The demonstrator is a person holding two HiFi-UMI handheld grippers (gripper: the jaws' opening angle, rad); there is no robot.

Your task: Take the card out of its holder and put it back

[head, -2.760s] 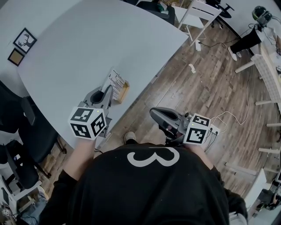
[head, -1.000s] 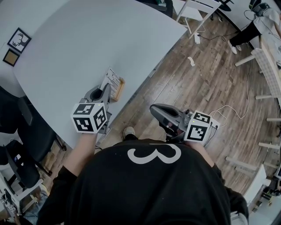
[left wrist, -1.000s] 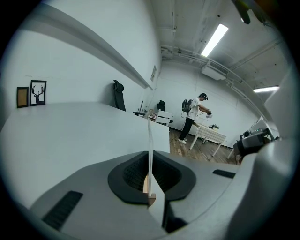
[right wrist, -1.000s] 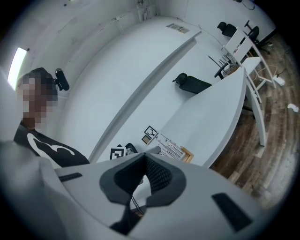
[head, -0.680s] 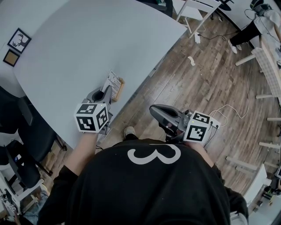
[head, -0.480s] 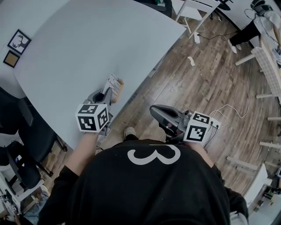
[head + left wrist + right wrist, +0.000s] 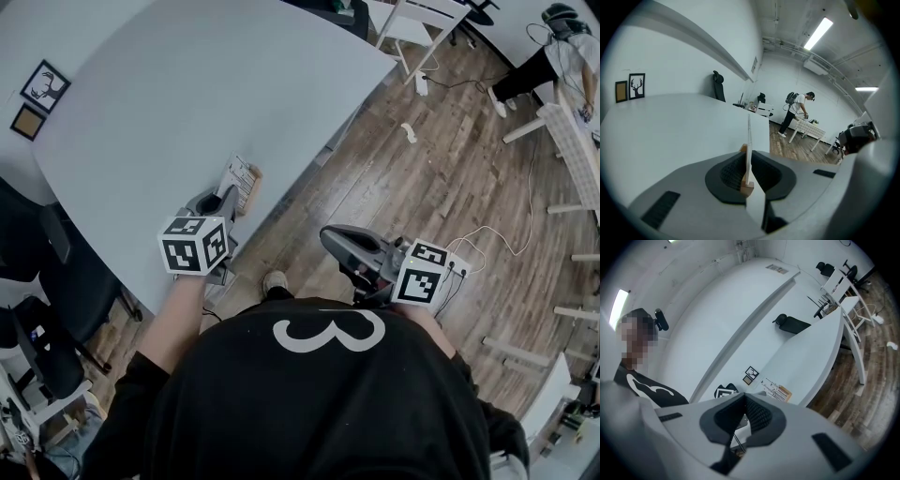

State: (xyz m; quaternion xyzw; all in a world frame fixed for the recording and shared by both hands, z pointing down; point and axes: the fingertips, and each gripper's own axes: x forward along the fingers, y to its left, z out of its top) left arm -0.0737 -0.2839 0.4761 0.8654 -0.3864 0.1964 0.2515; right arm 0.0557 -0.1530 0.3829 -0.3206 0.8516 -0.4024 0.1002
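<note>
A white printed card (image 7: pixel 240 176) stands upright near the table's front edge, with its lower edge in the slot of a small wooden holder (image 7: pixel 254 181). My left gripper (image 7: pixel 228 193) is shut on the card. In the left gripper view the card (image 7: pixel 749 140) runs edge-on between the dark pads (image 7: pixel 730 172), with the holder (image 7: pixel 747 188) under it. My right gripper (image 7: pixel 330 240) hangs over the wooden floor to the right of the table, shut with nothing in it. In the right gripper view its pads (image 7: pixel 759 416) meet, and the card (image 7: pixel 772 388) and holder (image 7: pixel 785 393) show beyond.
The big pale table (image 7: pixel 187 84) carries two small framed pictures (image 7: pixel 52 86) at its far left. A black chair (image 7: pixel 42 281) stands to the left and a white chair (image 7: pixel 427 28) at the top right. A person (image 7: pixel 798 111) stands far off.
My left gripper has sunk a little toward the table with the card still in it. The right gripper has stayed where it was.
</note>
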